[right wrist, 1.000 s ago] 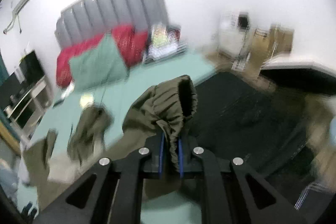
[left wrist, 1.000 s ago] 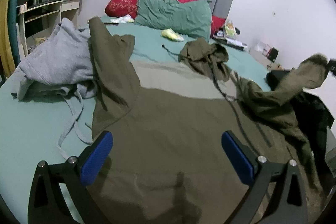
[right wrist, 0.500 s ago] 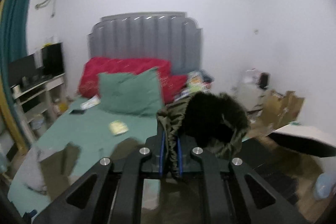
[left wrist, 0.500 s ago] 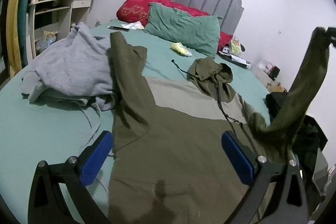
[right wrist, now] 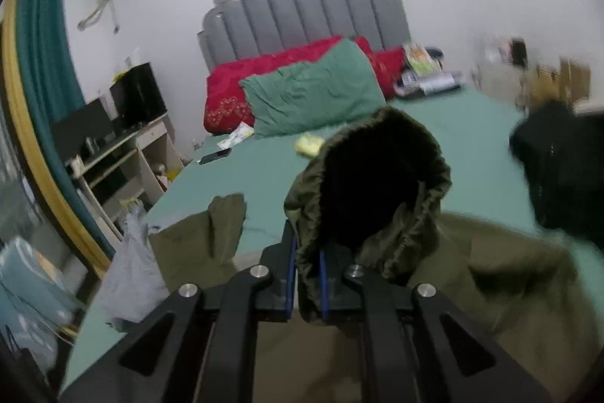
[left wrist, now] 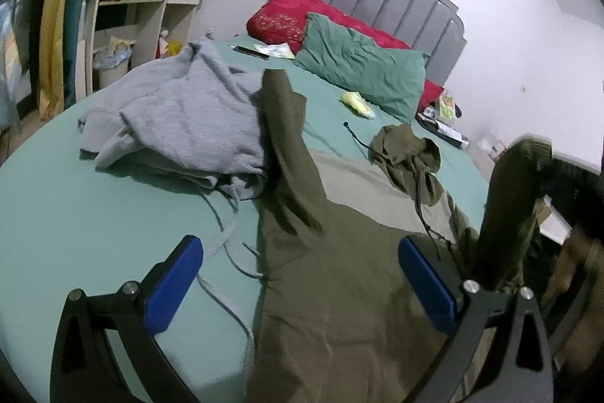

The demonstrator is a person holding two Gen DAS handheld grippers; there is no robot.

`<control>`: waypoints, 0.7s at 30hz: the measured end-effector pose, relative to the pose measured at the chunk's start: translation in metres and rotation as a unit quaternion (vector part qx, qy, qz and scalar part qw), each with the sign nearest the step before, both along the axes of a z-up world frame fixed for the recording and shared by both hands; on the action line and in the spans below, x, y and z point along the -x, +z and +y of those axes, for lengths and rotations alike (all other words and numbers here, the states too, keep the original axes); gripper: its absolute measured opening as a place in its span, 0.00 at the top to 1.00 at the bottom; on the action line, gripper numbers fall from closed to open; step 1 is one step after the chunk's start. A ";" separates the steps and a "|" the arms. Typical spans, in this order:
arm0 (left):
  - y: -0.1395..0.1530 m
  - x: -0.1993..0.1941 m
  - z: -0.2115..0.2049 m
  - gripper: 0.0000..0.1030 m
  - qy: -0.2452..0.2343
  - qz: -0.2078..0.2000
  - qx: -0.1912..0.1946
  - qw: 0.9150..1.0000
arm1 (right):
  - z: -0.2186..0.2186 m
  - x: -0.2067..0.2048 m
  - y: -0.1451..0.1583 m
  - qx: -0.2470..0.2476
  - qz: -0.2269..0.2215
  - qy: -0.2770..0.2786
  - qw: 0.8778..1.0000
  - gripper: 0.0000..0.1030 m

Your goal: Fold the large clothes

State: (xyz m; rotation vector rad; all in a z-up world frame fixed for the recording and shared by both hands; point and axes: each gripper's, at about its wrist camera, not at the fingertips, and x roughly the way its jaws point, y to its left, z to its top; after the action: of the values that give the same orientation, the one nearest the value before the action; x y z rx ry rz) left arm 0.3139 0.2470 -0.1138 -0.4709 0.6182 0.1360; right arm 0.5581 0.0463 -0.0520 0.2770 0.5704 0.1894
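We are clamping the ribbed cuff (right wrist: 377, 184) of the olive hoodie (left wrist: 339, 270) between the closed blue pads of our right gripper (right wrist: 305, 284), holding that sleeve (left wrist: 506, 214) up at the right side of the bed (left wrist: 94, 214). Our left gripper (left wrist: 302, 282) is hovering with its jaws spread wide and empty over the hoodie's body, which is lying flat on the near part of the teal sheet, its hood (left wrist: 407, 150) toward the far green pillow (left wrist: 358, 70) and a grey sweatshirt (left wrist: 181, 123) lying crumpled to its left

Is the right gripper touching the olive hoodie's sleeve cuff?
Touching. The right wrist view shows the right gripper with its blue pads pinched on the sleeve cuff of the olive hoodie.
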 end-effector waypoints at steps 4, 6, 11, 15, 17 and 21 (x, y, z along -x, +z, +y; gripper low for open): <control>-0.001 0.000 0.002 0.00 0.000 0.004 0.004 1.000 | -0.054 0.023 0.006 0.016 -0.036 -0.058 0.998 0.91; -0.002 -0.004 -0.004 0.00 -0.009 0.007 0.001 1.000 | -0.104 0.037 0.016 0.001 -0.040 -0.115 0.993 0.91; -0.005 -0.010 -0.028 0.00 -0.035 0.010 -0.018 0.999 | -0.211 0.101 0.014 0.009 -0.009 -0.223 0.975 0.90; -0.008 -0.012 -0.048 0.00 -0.053 0.014 -0.036 0.998 | -0.226 0.140 -0.039 0.044 0.099 -0.199 0.974 0.81; -0.010 -0.014 -0.056 0.00 -0.060 0.016 -0.046 0.997 | -0.213 0.155 -0.091 0.034 0.218 -0.118 0.968 0.71; -0.011 -0.016 -0.065 0.00 -0.065 0.018 -0.063 0.996 | -0.184 0.186 -0.109 0.052 0.269 -0.048 0.960 0.68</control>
State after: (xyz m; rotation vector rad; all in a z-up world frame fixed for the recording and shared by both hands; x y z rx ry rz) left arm 0.3298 0.1820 -0.1252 -0.3063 0.6691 0.0583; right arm 0.3723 -0.1381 -0.1609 0.2531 1.1017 -0.0146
